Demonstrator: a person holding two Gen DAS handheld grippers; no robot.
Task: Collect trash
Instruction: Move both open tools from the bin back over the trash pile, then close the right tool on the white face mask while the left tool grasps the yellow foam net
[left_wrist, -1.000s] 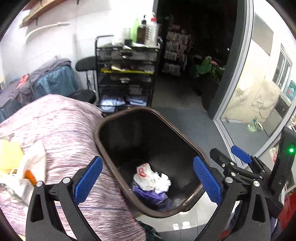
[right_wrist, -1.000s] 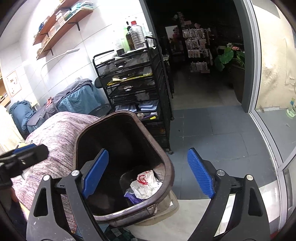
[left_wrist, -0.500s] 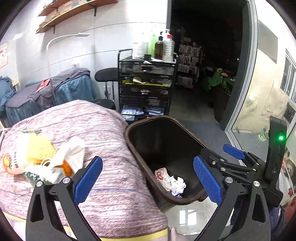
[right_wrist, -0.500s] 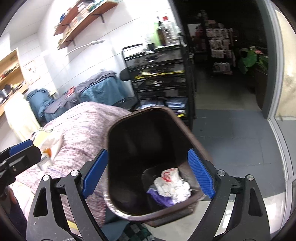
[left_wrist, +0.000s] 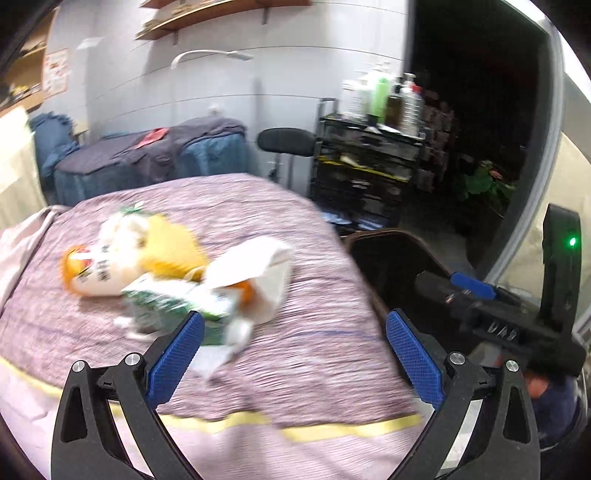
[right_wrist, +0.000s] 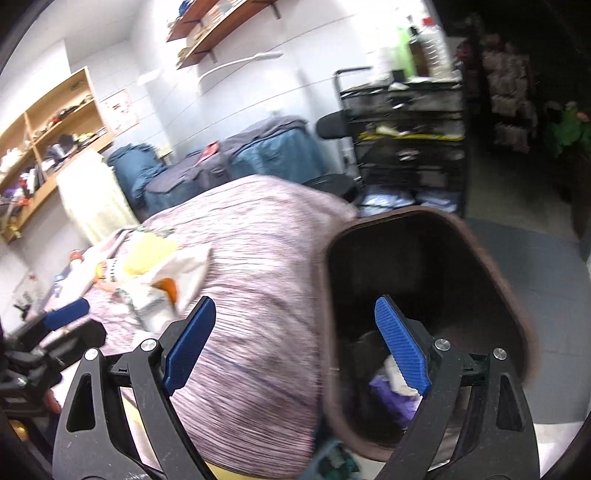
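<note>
A pile of trash (left_wrist: 177, 273), white, yellow, orange and green wrappers and paper, lies on the purple-striped tablecloth (left_wrist: 314, 354); it also shows in the right wrist view (right_wrist: 155, 277). The dark brown bin (right_wrist: 424, 266) stands at the table's right edge, with crumpled white and purple trash (right_wrist: 391, 384) at its bottom. My left gripper (left_wrist: 295, 350) is open and empty, just in front of the pile. My right gripper (right_wrist: 295, 339) is open and empty, over the table edge and the bin rim; it also shows in the left wrist view (left_wrist: 472, 291).
A black wire cart (left_wrist: 369, 177) with bottles on top stands behind the bin. Blue covered furniture (left_wrist: 147, 162) and a black stool (left_wrist: 288, 142) stand along the back wall. Wooden shelves (right_wrist: 48, 136) are at the left. A dark doorway with a plant (left_wrist: 484, 184) is at the right.
Both grippers have swung left, away from the bin and toward the trash pile on the table. Both stay open and empty.
</note>
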